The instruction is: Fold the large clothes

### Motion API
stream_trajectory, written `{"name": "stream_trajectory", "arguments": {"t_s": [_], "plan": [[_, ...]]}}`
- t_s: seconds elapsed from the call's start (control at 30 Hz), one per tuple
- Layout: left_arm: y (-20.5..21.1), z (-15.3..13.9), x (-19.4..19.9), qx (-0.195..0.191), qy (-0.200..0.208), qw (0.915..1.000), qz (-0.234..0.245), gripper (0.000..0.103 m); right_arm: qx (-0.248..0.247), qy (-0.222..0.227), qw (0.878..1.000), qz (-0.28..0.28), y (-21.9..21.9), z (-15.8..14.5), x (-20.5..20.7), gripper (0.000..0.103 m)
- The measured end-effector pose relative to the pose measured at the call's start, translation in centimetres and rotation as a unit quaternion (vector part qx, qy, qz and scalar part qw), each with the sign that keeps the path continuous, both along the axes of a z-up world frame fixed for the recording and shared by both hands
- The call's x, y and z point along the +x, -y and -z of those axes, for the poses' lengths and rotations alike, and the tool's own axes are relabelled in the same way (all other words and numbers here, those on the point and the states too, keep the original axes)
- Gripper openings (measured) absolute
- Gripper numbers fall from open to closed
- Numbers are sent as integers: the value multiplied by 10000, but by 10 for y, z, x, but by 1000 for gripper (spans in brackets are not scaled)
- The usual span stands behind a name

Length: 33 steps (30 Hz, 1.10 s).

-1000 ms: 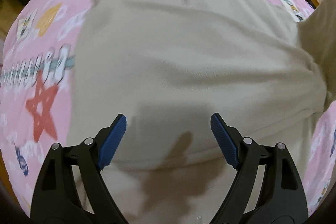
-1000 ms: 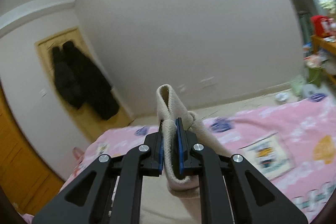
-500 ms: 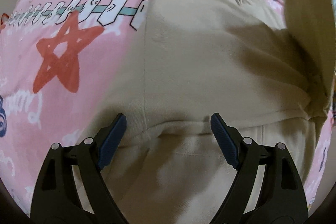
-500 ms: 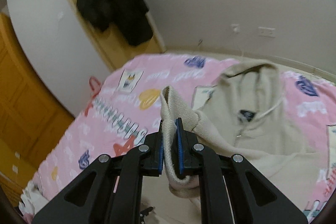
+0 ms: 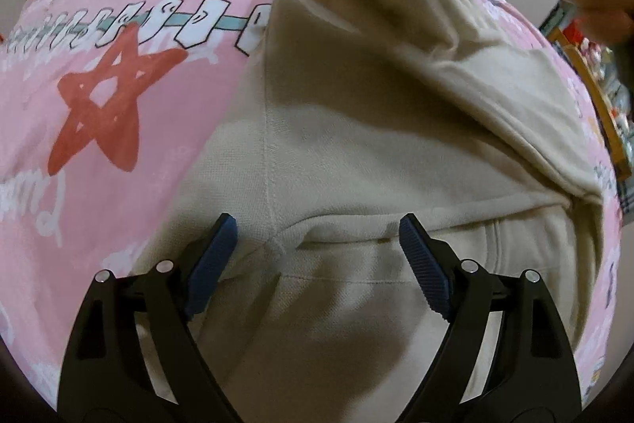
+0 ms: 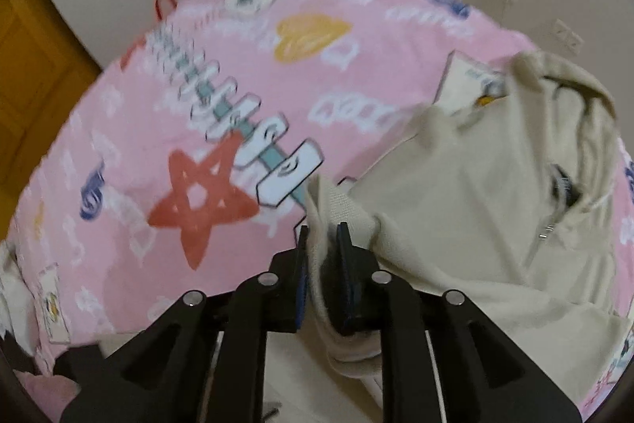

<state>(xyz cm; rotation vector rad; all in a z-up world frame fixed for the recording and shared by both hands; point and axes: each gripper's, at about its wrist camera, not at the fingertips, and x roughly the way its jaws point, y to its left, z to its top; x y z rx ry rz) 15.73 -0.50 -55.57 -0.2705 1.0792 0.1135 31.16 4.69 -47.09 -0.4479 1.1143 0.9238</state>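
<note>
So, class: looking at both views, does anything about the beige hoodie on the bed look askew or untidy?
Yes. The beige hoodie lies unevenly: its sleeve cuff stands bunched between the right gripper jaws, which have just been opening, and a loose diagonal fold crosses the body. The pink bedsheet looks flat and undisturbed.

matt beige knit hoodie (image 5: 356, 153) on soft pink printed cloth bedcover (image 5: 119, 129)

Hoodie (image 6: 475, 209) lies spread on bedspread (image 6: 166, 129), toward its right side – star print (image 6: 198, 201) to the left of it. Sleeve cuff (image 6: 323, 221) sits between the right gripper (image 6: 321, 236) pads, over the hoodie's left edge. Left gripper (image 5: 313, 236) above the hem – door (image 6: 35, 74) beyond the bed, far left.
</note>
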Motion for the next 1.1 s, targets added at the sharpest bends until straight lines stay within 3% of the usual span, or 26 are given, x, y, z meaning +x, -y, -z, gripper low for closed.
{"name": "stream_trajectory", "arguments": {"t_s": [0.07, 0.17, 0.27, 0.43, 0.57, 0.67, 0.77, 0.87, 1.0, 1.1], "plan": [[3, 2, 0, 112, -7, 9999, 67, 84, 69, 235, 9997, 37, -7, -1, 0, 61], [9, 3, 0, 287, -19, 9995, 136, 84, 435, 566, 9974, 127, -7, -22, 3, 63], [9, 0, 3, 351, -56, 9992, 167, 84, 828, 697, 9936, 317, 14, -51, 7, 71], [1, -25, 9, 210, 97, 9996, 153, 84, 1456, 955, 9793, 1035, 125, -84, 12, 77], [-7, -51, 21, 34, 416, 9981, 461, 90, 1535, 715, 9654, 1984, 249, -59, 12, 79], [-17, -63, 42, 52, 338, 9977, 577, 90, 1393, 433, 9566, 2522, 319, -28, 4, 79], [-29, -78, 62, -312, 279, 9976, 556, 90, 1376, 140, 9460, 2933, 369, 0, -6, 79], [-34, -86, 82, -563, 238, 9964, 580, 90, 1498, -131, 9357, 3190, 400, 21, -14, 79], [-30, -77, 113, -706, -108, 9953, 656, 88, 1716, -278, 9261, 3349, 419, 33, -14, 79], [-28, -64, 134, -885, -488, 9931, 601, 72, 1929, -359, 9187, 3428, 430, 34, -9, 79]]}}
